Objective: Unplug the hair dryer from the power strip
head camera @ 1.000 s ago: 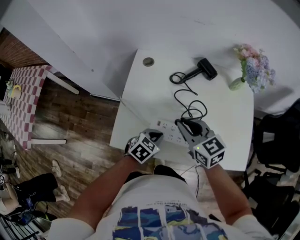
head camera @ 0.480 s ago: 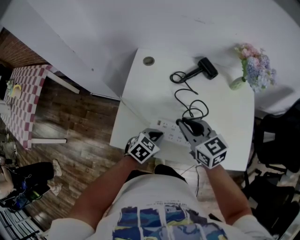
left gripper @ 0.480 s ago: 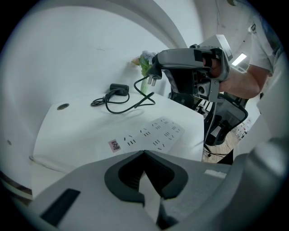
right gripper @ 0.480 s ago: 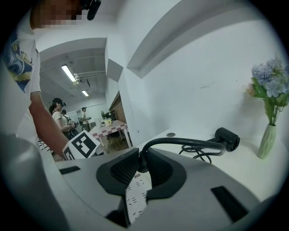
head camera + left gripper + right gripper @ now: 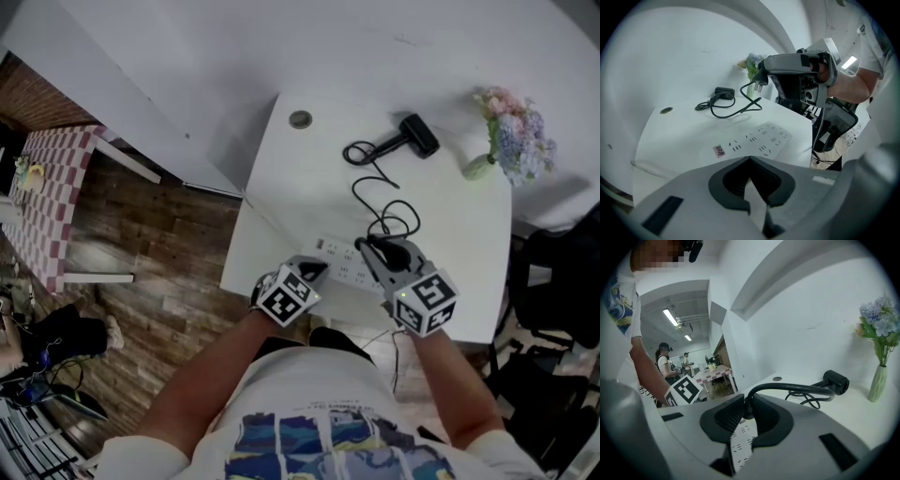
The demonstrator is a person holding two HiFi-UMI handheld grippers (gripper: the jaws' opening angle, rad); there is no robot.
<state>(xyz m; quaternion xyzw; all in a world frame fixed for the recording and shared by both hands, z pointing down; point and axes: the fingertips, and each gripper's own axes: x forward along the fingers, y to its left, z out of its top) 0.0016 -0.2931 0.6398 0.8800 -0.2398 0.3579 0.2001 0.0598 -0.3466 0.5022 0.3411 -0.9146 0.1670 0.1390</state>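
We hold the right gripper (image 5: 744, 405) above the near edge of the surface (image 5: 300, 187), its jaws clamped on the black plug (image 5: 759, 86). The plug is out of the strip (image 5: 759, 138): in the left gripper view its prongs show bare, hanging in the air clear above the sockets. The cord (image 5: 789, 386) arches out from the jaws and runs in loose loops across the middle of the surface to the dryer (image 5: 412, 137), which lies near the far edge. The white strip lies flat along the near edge, sockets up. Our left gripper (image 5: 750, 159) sits at the strip's left end with its jaws closed, tips together and nothing between them. Whether the tips press on the strip we cannot tell. A vase (image 5: 476, 168) of flowers stands at the far right corner, and a round cable hole (image 5: 300, 119) sits at the far left corner.
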